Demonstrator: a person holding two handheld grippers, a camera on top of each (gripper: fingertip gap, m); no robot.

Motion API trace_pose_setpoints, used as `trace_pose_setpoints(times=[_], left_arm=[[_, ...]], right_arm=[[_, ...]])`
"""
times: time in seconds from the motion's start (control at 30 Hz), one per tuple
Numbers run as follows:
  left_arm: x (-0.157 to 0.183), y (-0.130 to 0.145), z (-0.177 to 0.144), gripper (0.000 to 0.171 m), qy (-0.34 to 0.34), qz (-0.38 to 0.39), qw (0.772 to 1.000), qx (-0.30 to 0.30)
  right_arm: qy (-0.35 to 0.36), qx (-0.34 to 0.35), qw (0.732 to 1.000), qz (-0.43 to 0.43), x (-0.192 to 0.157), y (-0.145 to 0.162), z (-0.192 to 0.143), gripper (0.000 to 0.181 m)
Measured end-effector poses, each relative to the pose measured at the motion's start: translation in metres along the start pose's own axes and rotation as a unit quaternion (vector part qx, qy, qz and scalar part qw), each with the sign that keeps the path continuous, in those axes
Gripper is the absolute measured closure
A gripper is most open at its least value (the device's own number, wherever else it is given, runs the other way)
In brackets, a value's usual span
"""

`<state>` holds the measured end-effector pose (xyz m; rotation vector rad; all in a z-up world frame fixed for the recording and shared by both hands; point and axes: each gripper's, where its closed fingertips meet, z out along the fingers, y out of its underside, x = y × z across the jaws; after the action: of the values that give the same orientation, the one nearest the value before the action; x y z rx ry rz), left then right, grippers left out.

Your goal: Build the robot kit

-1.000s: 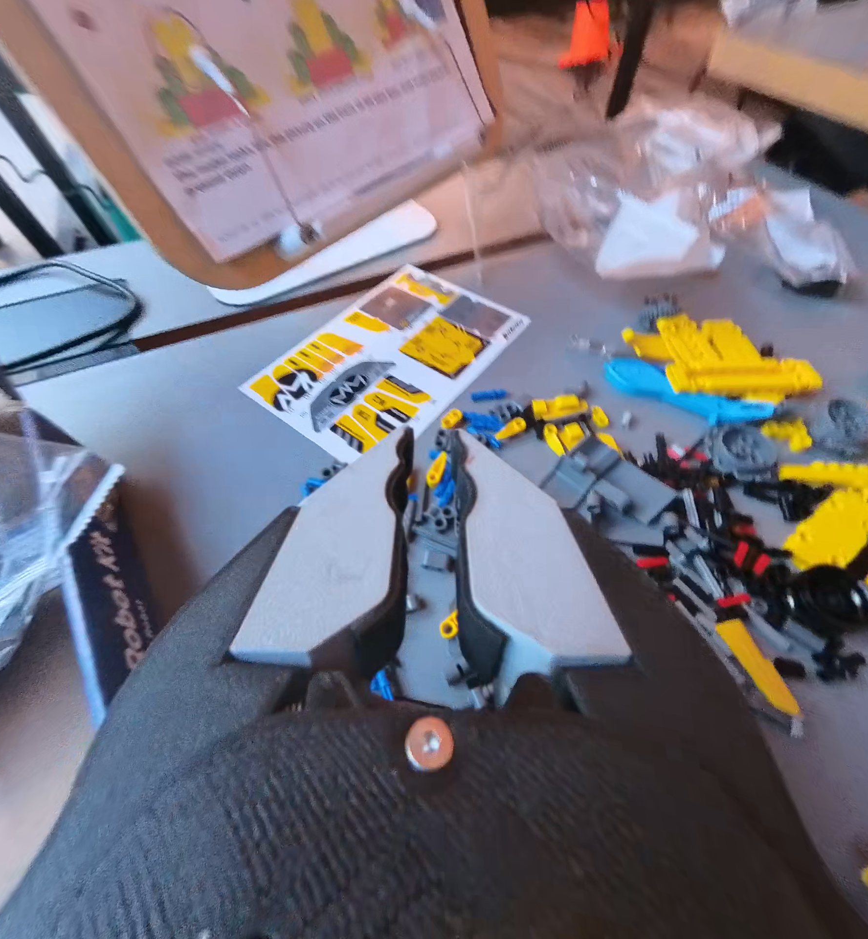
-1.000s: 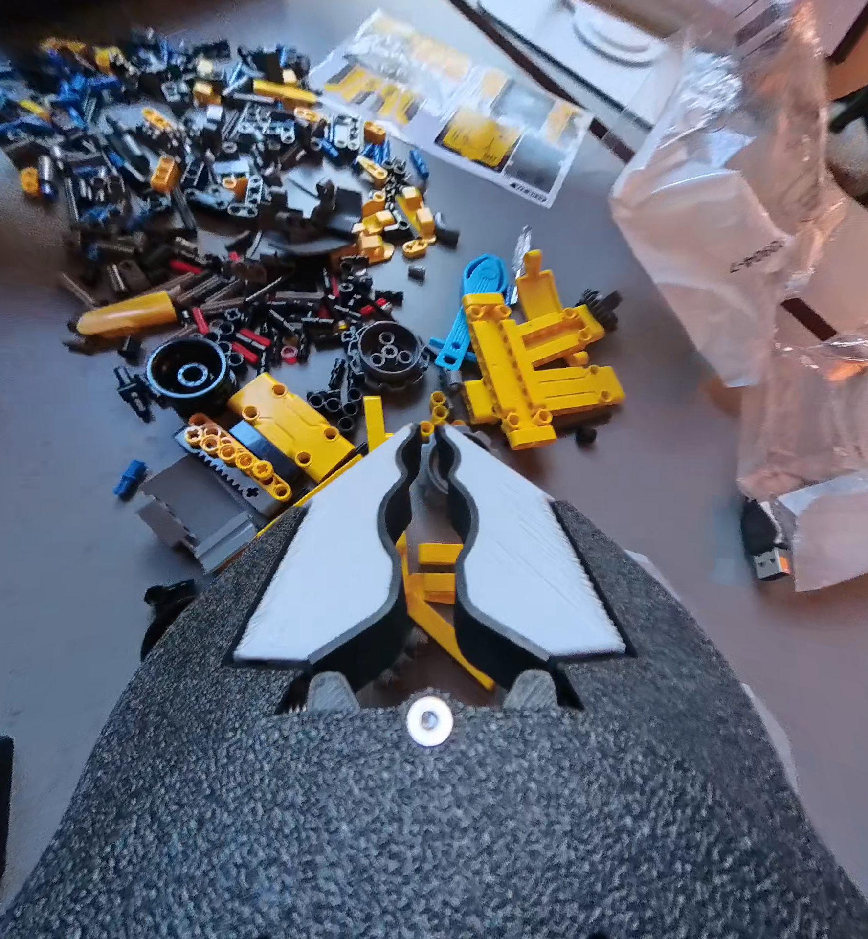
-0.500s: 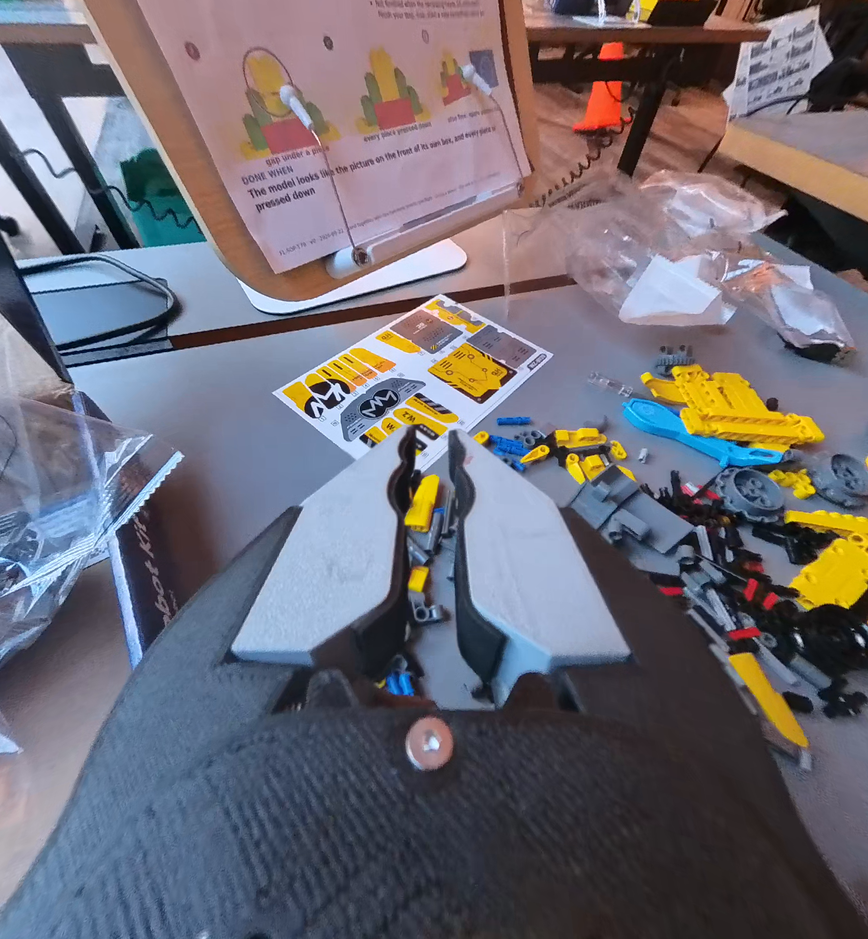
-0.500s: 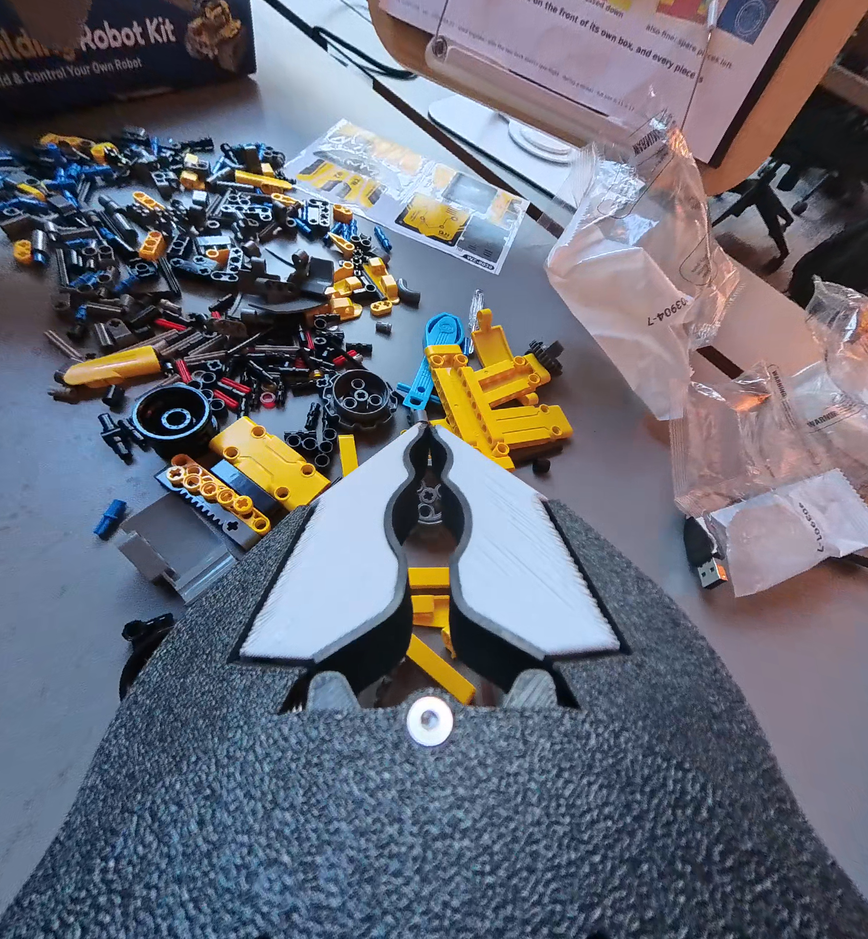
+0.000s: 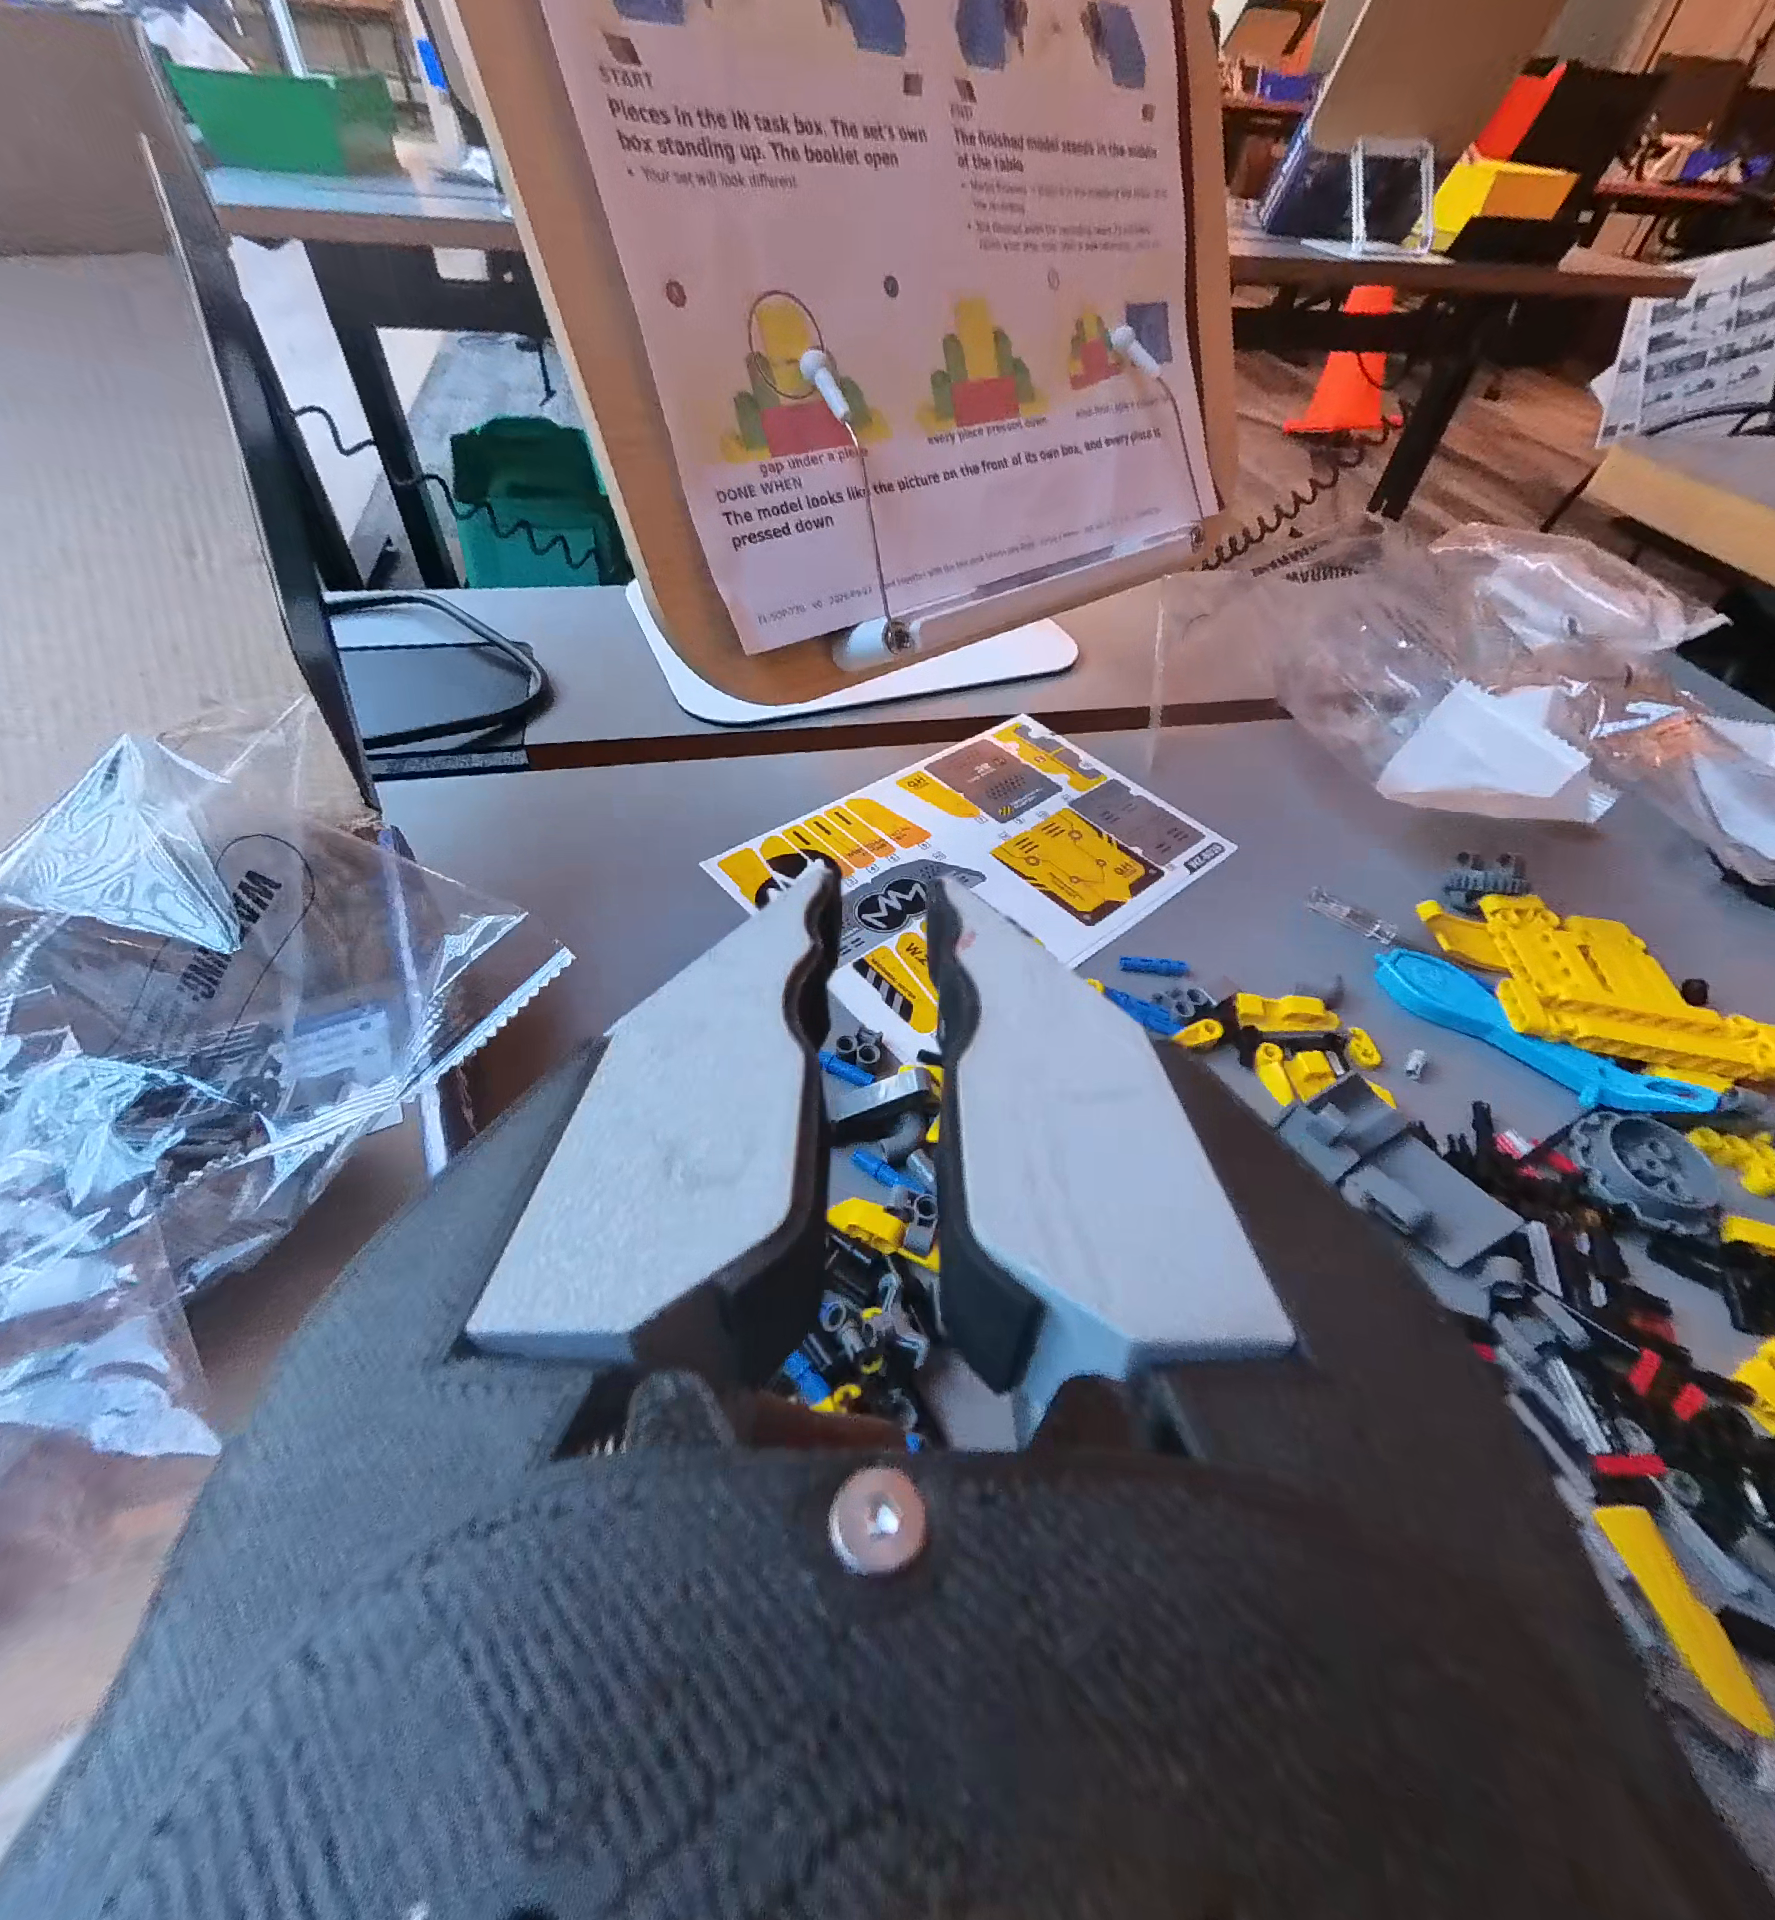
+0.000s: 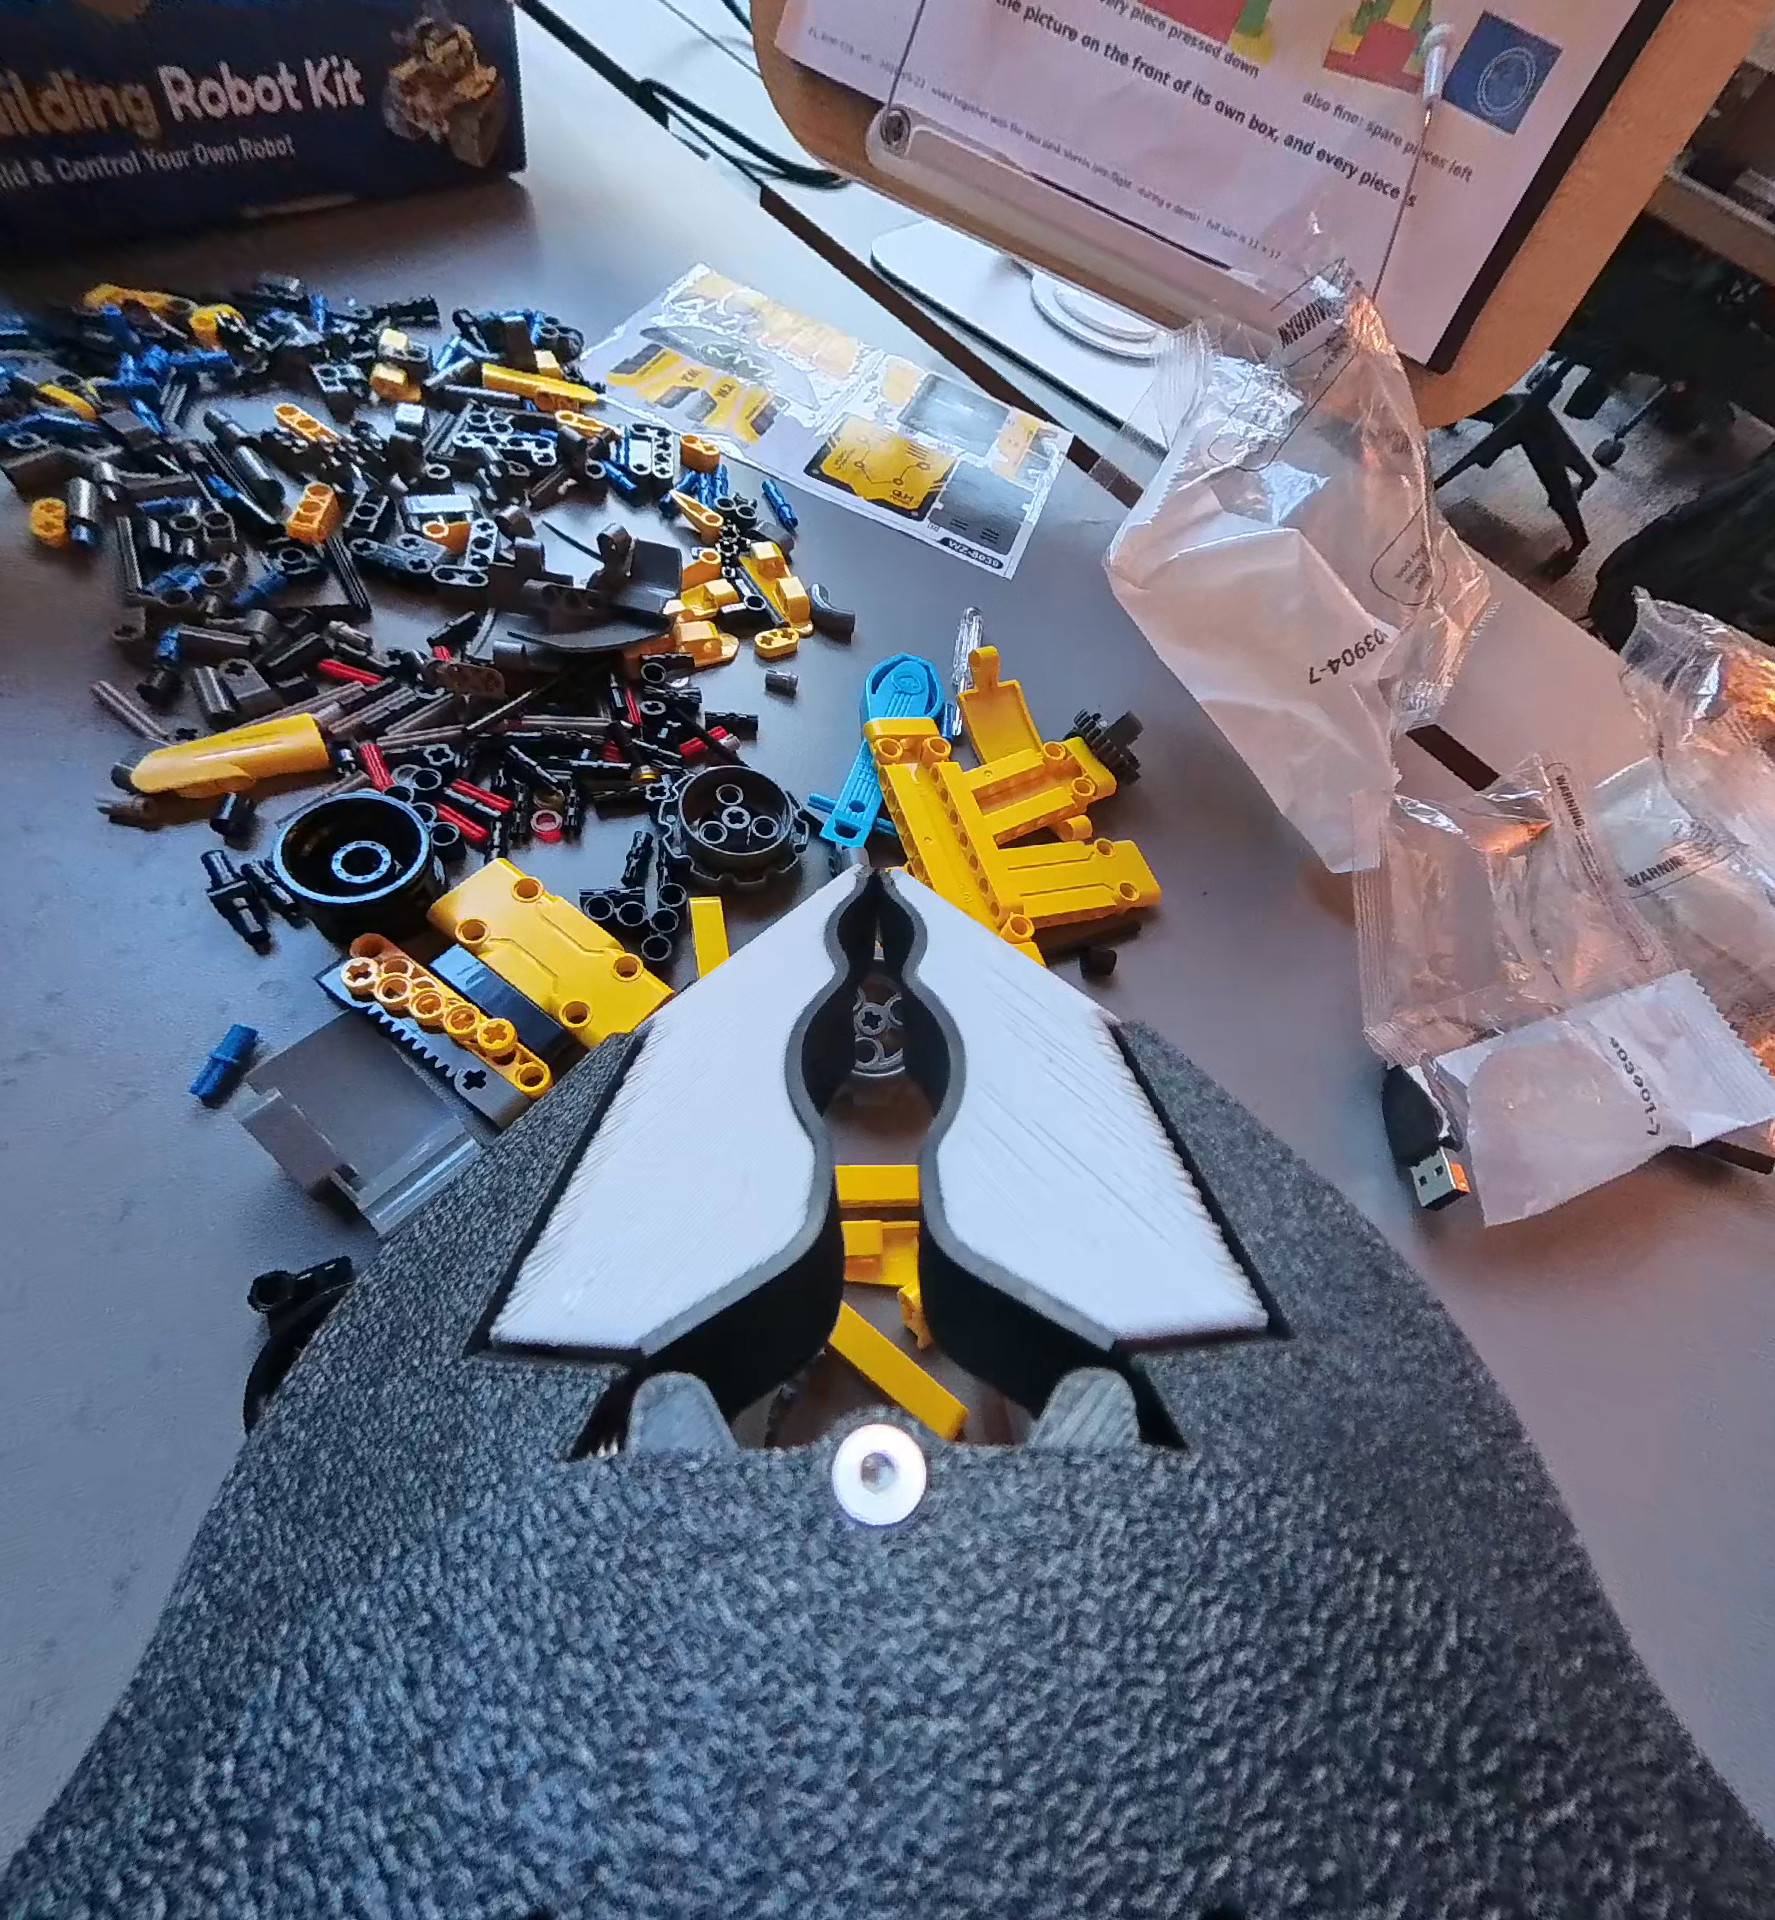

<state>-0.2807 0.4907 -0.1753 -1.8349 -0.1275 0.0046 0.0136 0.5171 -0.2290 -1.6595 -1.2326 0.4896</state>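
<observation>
The left tongs (image 5: 881,909) hang released and empty over the printed yellow-and-grey sticker sheet (image 5: 1059,821). Right of that sheet, loose yellow, black and blue plastic building pieces (image 6: 426,582) lie scattered on the grey bench (image 6: 52,1195), none seen joined. Further right, the right tongs (image 6: 875,881) are clenched at the tips, empty, above a small grey plastic wheel (image 6: 878,1029).
</observation>
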Motion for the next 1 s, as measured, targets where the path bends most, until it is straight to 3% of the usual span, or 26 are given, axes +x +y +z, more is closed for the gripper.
trace_pose_setpoints(times=[0.17,0.47,0.6,0.73,0.8,1.0], left_arm=[[0.001,0.009,0.004,0.160,0.007,0.018,1.000,-0.025],[0.022,0.050,0.017,0.161,0.053,0.051,0.990,-0.118],[0.057,0.077,0.009,0.161,0.164,0.079,0.966,-0.183],[0.072,0.109,0.000,0.158,0.206,0.120,0.934,-0.266],[0.068,0.124,0.000,0.156,0.186,0.163,0.923,-0.295],[0.062,0.116,0.006,0.166,0.138,0.216,0.929,-0.266]], right_arm=[[0.000,-0.002,1.000,-0.001,0.000,0.001,0.000,0.181],[-0.003,-0.003,1.000,-0.009,-0.004,0.001,0.000,0.181],[-0.002,-0.005,1.000,-0.017,-0.005,0.000,0.000,0.181],[-0.003,-0.007,1.000,-0.015,-0.004,0.001,0.000,0.181],[-0.001,-0.007,1.000,-0.016,-0.004,0.001,0.000,0.181],[-0.001,-0.006,1.000,-0.016,-0.003,0.001,-0.001,0.181]])
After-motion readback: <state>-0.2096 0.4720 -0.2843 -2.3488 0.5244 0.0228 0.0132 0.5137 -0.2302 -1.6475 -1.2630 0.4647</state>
